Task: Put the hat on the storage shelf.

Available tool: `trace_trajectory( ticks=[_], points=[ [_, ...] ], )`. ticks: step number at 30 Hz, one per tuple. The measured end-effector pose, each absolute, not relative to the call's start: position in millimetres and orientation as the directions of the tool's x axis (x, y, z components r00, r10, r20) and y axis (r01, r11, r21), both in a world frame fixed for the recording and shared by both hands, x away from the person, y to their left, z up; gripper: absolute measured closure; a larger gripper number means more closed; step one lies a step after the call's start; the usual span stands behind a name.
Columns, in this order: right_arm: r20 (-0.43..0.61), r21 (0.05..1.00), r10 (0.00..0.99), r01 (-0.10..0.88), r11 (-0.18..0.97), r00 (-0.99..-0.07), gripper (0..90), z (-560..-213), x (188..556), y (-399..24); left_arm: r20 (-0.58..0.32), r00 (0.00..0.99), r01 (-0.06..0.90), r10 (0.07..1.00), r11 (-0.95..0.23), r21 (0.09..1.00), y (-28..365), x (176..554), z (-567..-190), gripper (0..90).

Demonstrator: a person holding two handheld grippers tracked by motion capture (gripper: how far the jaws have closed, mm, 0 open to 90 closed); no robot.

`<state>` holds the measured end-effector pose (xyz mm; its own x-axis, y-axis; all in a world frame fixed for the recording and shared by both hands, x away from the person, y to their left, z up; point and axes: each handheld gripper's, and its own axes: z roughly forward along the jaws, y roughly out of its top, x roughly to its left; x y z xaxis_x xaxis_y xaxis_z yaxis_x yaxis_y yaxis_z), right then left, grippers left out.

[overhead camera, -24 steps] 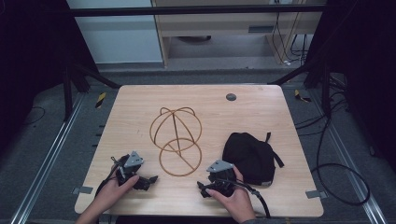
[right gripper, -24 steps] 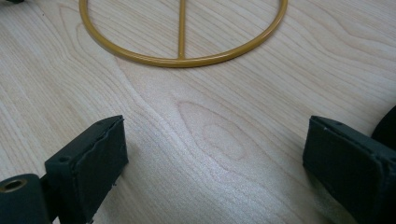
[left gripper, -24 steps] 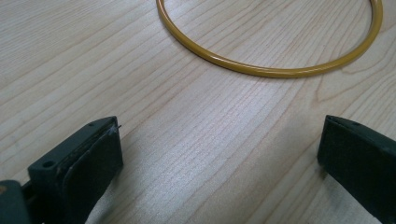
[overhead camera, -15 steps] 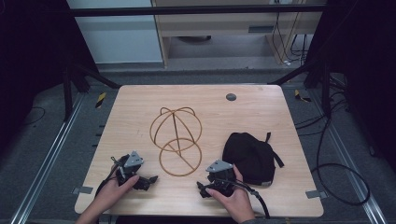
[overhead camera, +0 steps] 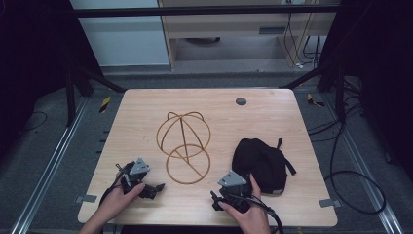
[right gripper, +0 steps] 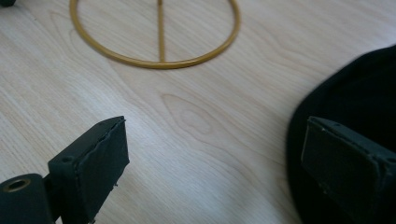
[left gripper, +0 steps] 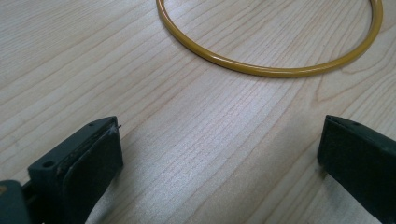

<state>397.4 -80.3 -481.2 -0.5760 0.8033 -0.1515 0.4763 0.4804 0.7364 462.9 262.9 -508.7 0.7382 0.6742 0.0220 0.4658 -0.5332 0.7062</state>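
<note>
Wire hat stand point(overhead camera: 183, 147) at mid-table point(overhead camera: 146, 107); cap point(overhead camera: 260, 161) just right of it; left gripper point(overhead camera: 146, 187) near front-left of stand; right gripper point(overhead camera: 221, 195) front, touching cap's edge.

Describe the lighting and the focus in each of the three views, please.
High view: dim and soft, with dark surroundings; the black fabric cap shows no detail. Left gripper view: bright, with sharp wood grain and glare on the yellow wire ring. Right gripper view: wooden table sharp; the near jaws look soft.
</note>
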Motion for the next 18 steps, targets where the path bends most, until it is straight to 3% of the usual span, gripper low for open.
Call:
trace_trajectory(
  ticks=[7,18],
  points=[
    [-0.212,0.764,0.854,0.464,0.448,-0.475,7.7,-467.7,390.1,-100.8,0.022,0.738,0.466,0.674,-0.533,0.707,262.8,462.9,-508.8,0.0],
    [-0.19,0.773,0.917,0.522,0.361,-0.352,8.4,-462.7,383.8,-133.0,0.022,0.738,0.466,0.675,-0.532,0.707,262.8,462.8,-508.8,0.0]
  ],
)
